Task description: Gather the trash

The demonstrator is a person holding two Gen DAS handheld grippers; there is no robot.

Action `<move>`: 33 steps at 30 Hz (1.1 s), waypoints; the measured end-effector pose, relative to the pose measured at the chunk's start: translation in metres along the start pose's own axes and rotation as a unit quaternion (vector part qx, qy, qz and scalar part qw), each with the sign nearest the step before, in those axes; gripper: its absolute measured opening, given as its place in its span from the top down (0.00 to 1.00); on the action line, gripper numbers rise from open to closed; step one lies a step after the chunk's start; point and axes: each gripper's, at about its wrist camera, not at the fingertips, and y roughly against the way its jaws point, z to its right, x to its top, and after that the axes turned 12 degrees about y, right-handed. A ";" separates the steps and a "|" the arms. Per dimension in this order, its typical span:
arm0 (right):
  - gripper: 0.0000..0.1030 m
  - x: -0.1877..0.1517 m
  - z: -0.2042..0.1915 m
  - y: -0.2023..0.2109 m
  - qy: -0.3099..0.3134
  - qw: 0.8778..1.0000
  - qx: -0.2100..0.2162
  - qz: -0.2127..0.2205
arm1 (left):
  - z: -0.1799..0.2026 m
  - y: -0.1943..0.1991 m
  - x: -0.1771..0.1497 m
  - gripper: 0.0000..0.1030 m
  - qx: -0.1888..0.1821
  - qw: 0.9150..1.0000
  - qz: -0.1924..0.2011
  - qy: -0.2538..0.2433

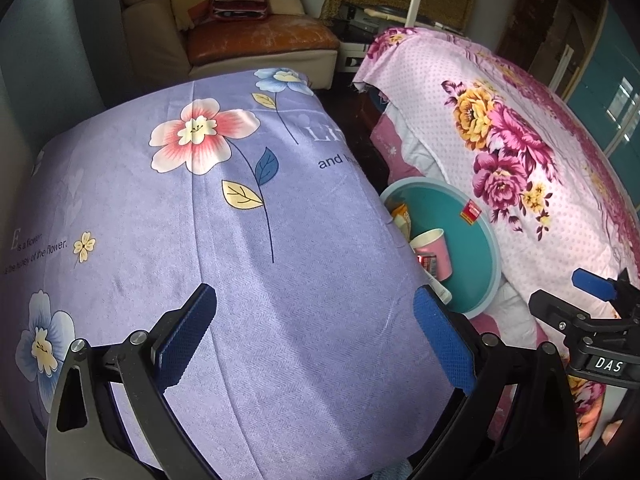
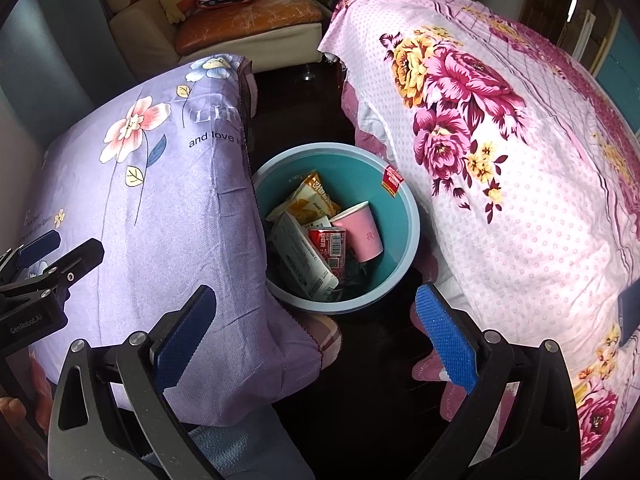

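Note:
A teal bin stands on the dark floor between two beds. It holds a pink paper cup, a red can, a yellow snack wrapper and a white packet. My right gripper is open and empty, above the near rim of the bin. My left gripper is open and empty over the purple floral bedspread. The bin and cup show partly in the left wrist view. Each gripper also shows at the edge of the other's view.
A pink floral bedspread covers the bed on the right; a dark phone lies on it. The purple bedspread is on the left. A sofa with cushions stands at the back.

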 end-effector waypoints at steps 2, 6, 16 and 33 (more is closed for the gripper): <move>0.07 0.000 0.002 -0.003 -0.007 1.000 0.002 0.000 | 0.000 0.000 0.000 0.04 0.003 1.000 0.005 -0.002; 0.07 -0.001 0.005 -0.007 -0.020 1.000 0.003 0.002 | -0.001 0.000 -0.001 0.04 0.009 1.000 0.014 -0.007; 0.07 -0.007 0.010 -0.022 -0.035 0.999 -0.002 -0.006 | -0.006 -0.005 -0.003 0.04 0.019 1.000 0.021 -0.010; 0.07 -0.007 -0.001 -0.035 -0.031 0.999 0.000 -0.023 | -0.014 -0.013 -0.004 0.04 0.022 1.000 0.017 -0.009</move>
